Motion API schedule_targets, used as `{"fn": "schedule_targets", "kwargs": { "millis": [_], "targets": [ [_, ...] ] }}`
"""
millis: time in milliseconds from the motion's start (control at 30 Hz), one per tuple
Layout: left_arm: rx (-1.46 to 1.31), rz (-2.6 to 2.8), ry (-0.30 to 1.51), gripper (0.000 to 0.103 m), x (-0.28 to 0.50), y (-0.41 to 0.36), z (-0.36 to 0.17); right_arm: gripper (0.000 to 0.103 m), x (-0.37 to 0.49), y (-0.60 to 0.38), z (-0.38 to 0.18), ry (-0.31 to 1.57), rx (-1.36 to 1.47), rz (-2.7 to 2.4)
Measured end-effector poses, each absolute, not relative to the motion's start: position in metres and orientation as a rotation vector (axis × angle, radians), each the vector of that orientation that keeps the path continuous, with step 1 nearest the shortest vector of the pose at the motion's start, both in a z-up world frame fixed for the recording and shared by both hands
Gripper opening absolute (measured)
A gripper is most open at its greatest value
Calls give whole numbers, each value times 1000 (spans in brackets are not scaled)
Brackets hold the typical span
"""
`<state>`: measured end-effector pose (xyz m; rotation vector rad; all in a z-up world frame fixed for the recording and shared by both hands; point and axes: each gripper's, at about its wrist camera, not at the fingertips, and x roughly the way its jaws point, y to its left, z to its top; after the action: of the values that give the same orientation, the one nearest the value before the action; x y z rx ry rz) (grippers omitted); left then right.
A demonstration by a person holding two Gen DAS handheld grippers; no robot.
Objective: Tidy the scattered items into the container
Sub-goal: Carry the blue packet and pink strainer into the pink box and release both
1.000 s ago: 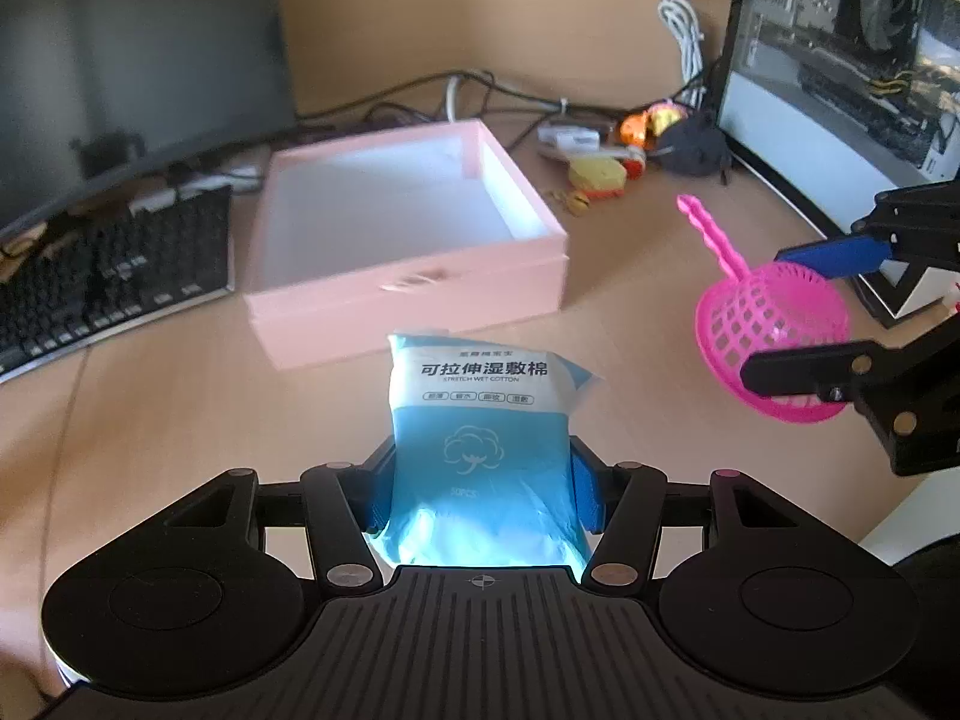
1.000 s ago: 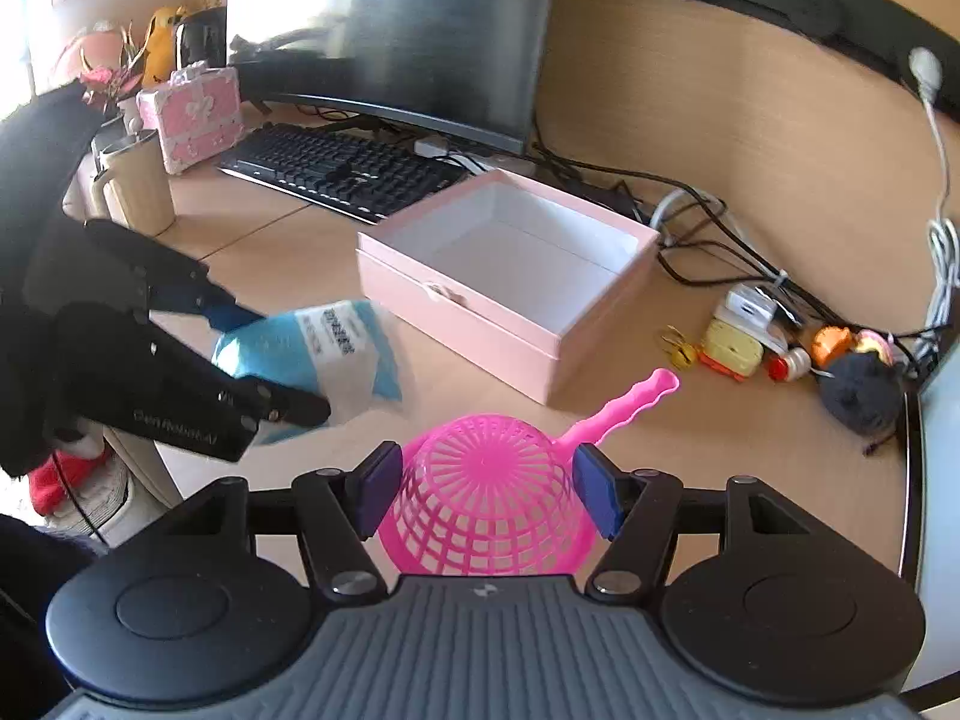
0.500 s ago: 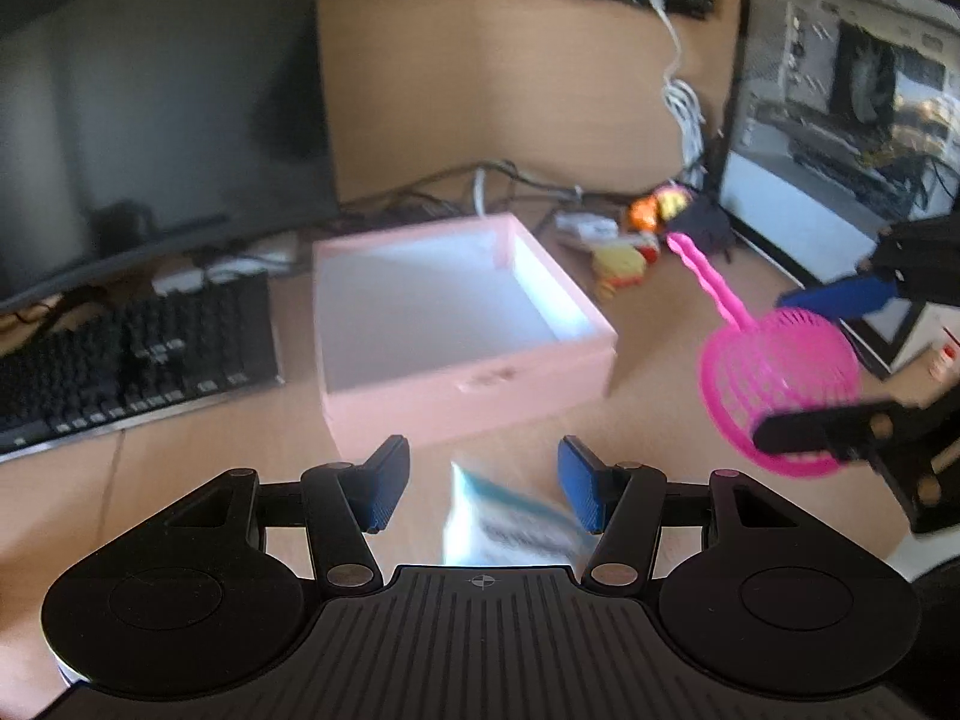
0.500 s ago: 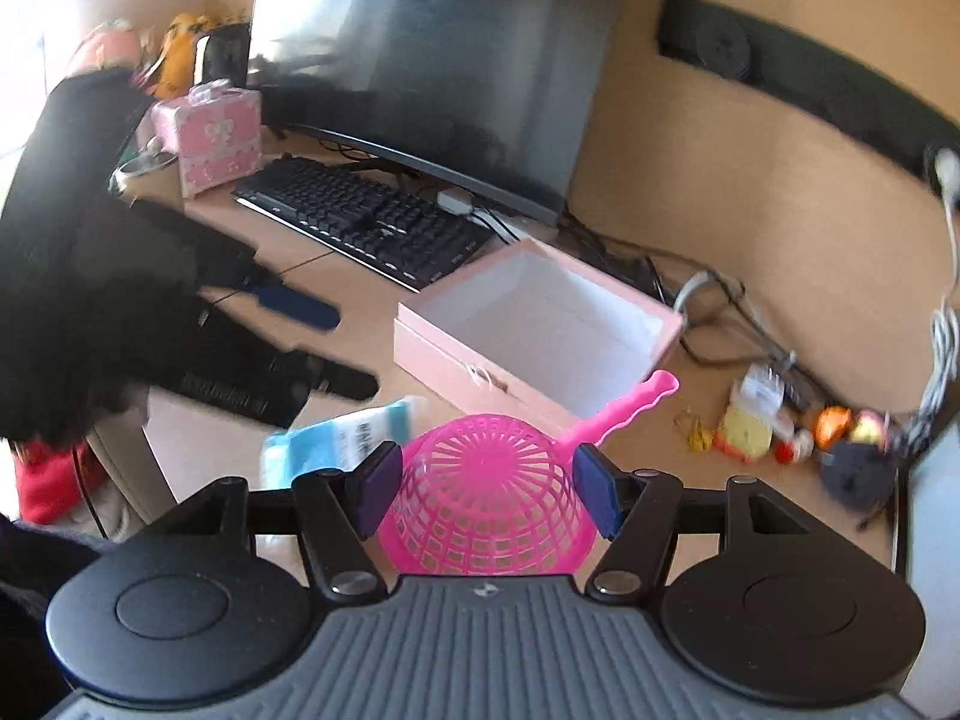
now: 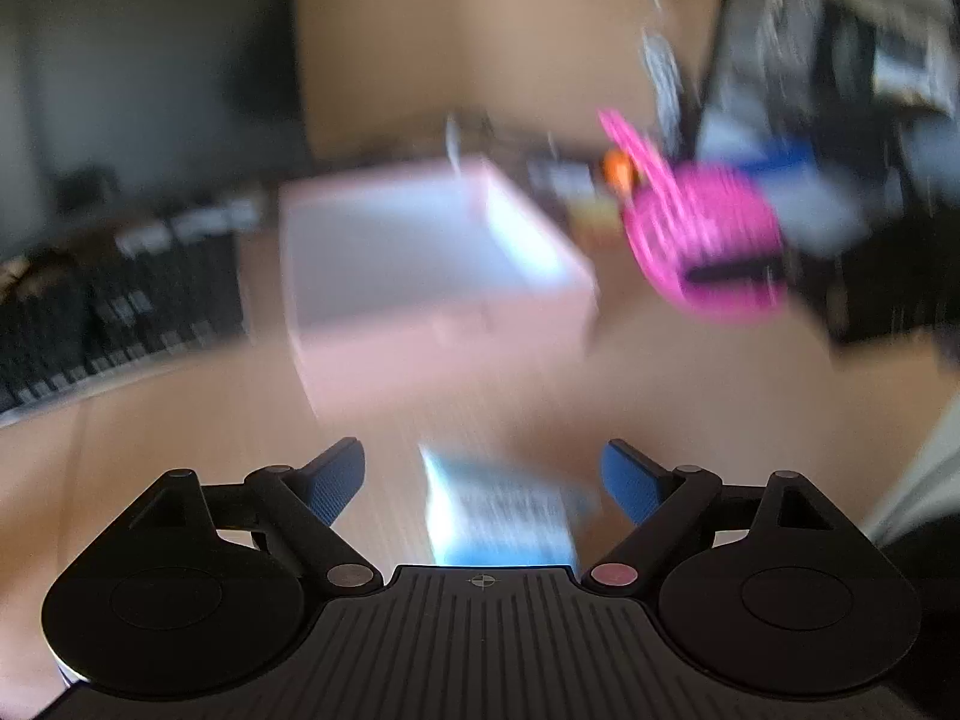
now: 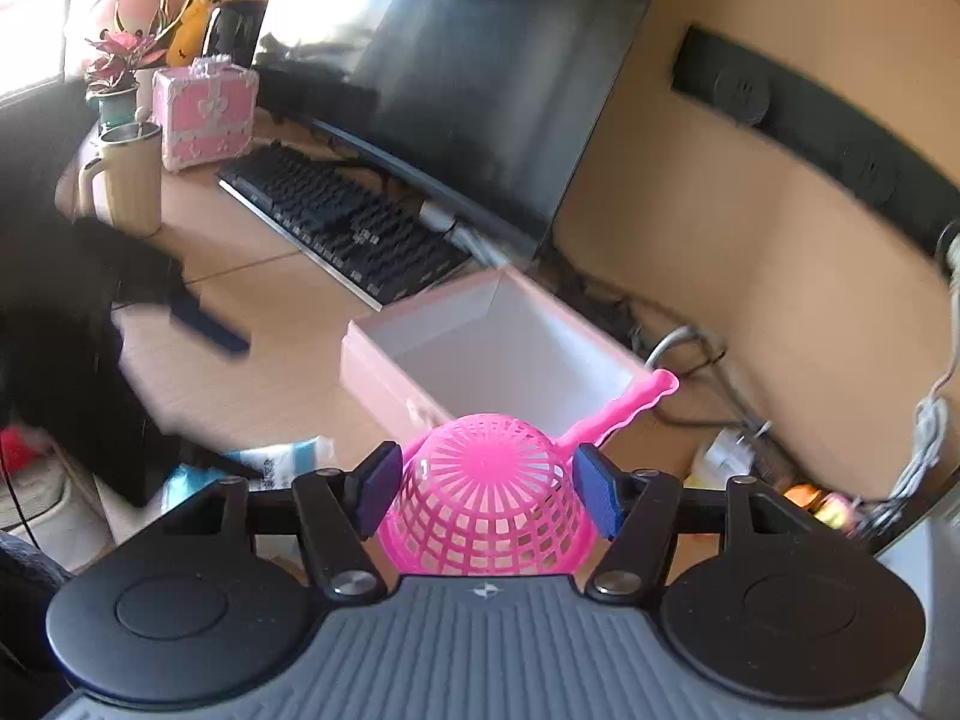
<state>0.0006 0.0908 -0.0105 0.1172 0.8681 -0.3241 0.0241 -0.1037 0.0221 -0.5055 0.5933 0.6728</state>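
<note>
Pink strainer (image 6: 489, 495) clamped in right gripper (image 6: 489, 483), left gripper (image 5: 483, 480) spread wide, nothing held, blue packet (image 5: 501, 516) lying below, pink box (image 6: 498, 354) beyond.

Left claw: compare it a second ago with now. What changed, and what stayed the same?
The left claw let go of the blue packet, which dropped to the desk, and now stands open. The right claw still grips the pink strainer; the pink box stays empty.
</note>
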Motion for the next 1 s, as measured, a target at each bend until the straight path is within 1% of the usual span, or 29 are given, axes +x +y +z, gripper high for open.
{"fn": "schedule_targets", "kwargs": {
  "millis": [67,167,200,267,333,433,500,633,767,867,933,967,1000],
  "targets": [
    [143,-304,933,90,-1,82,-29,63,26,-106,16,656,-469,704],
    [164,-276,984,90,-1,74,-46,63,19,-109,4,739,-420,764],
    [171,-263,992,88,-1,72,-49,63,15,-109,1,754,-416,773],
    [176,-245,1002,81,0,69,-55,63,12,-111,-4,770,-415,777],
    [175,-237,1008,68,1,69,-58,63,12,-115,-5,775,-403,765],
    [172,-224,1004,60,-3,70,-59,63,10,-119,-3,757,-407,751],
    [168,-216,986,58,-3,74,-53,63,7,-121,-1,742,-413,747],
    [130,-236,859,57,2,83,-8,63,2,-129,15,643,-431,695],
    [98,-233,697,58,32,93,45,63,8,-125,37,463,-503,629],
    [25,-249,647,58,72,101,66,63,28,-110,43,367,-545,595],
    [5,-248,633,62,102,103,69,63,49,-97,43,342,-539,592],
    [-1,-241,631,64,116,104,69,66,61,-91,41,325,-528,599],
    [-9,-225,627,71,126,106,69,81,71,-86,39,306,-504,611]
  ]
}}
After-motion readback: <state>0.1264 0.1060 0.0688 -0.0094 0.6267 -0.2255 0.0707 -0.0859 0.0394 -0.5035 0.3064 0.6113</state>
